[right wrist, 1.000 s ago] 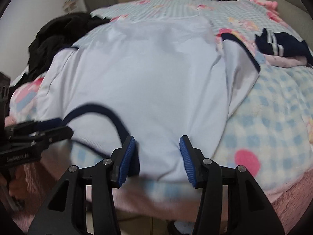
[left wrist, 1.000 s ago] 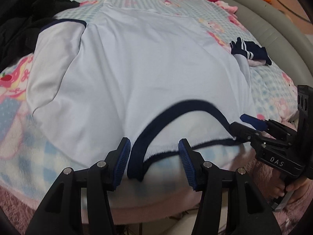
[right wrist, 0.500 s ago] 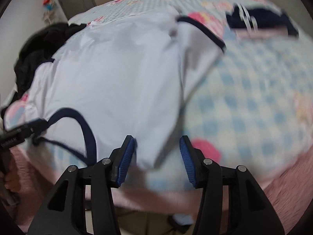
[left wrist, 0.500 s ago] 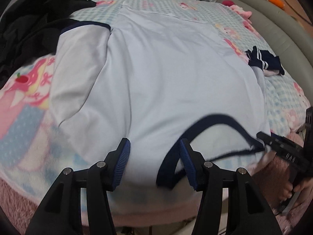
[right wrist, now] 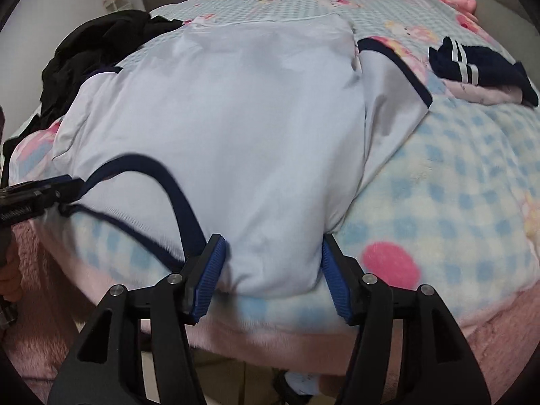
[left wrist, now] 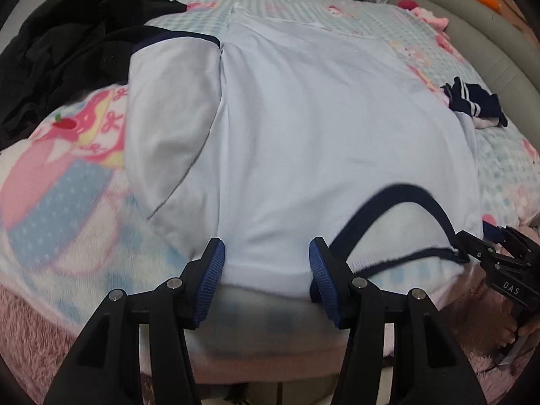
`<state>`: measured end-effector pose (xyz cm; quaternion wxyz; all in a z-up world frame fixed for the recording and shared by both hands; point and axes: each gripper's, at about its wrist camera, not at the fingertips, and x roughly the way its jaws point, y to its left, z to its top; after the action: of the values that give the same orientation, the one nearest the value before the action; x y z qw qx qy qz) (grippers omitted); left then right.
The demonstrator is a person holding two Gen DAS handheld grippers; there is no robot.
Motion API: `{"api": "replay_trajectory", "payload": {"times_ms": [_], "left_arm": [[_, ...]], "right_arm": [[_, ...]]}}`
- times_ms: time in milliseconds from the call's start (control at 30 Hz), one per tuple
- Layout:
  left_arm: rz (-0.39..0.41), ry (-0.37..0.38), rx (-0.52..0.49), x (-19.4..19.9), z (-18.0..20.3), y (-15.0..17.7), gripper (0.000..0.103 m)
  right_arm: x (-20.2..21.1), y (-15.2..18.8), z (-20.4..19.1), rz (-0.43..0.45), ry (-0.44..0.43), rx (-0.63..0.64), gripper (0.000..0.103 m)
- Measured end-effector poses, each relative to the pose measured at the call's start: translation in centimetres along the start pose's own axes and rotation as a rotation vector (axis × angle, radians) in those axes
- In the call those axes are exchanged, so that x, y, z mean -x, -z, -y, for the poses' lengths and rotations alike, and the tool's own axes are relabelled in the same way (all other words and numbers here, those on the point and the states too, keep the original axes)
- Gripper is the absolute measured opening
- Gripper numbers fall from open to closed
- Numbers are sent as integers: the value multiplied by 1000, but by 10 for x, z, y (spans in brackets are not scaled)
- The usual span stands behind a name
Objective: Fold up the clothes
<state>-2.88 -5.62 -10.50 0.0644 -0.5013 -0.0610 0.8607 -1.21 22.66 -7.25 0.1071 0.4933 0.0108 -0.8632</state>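
While the pale blue shirt (left wrist: 303, 128) lies spread flat on the bed (right wrist: 455, 182), its navy-trimmed neckline toward us at the near edge, we hold our left gripper (left wrist: 266, 266) half open, its fingers straddling the left shoulder without pressing on it. Our right gripper (right wrist: 271, 268) is opening, the right shoulder cloth bunched loosely between its fingers (right wrist: 211, 266). Dark clothes (left wrist: 67, 44) sit piled beyond the left sleeve.
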Motion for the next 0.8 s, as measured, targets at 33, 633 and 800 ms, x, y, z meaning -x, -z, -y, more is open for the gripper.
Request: {"api": "replay_trajectory", "payload": {"times_ms": [33, 633, 800], "left_arm": [[13, 16, 20, 5, -3, 0, 55], [50, 122, -163, 8, 62, -17, 55], [97, 220, -228, 11, 98, -49, 55]], "right_arm": [[3, 2, 4, -9, -28, -20, 60], [29, 12, 23, 25, -157, -134, 58], [53, -20, 77, 160, -68, -251, 58]]}}
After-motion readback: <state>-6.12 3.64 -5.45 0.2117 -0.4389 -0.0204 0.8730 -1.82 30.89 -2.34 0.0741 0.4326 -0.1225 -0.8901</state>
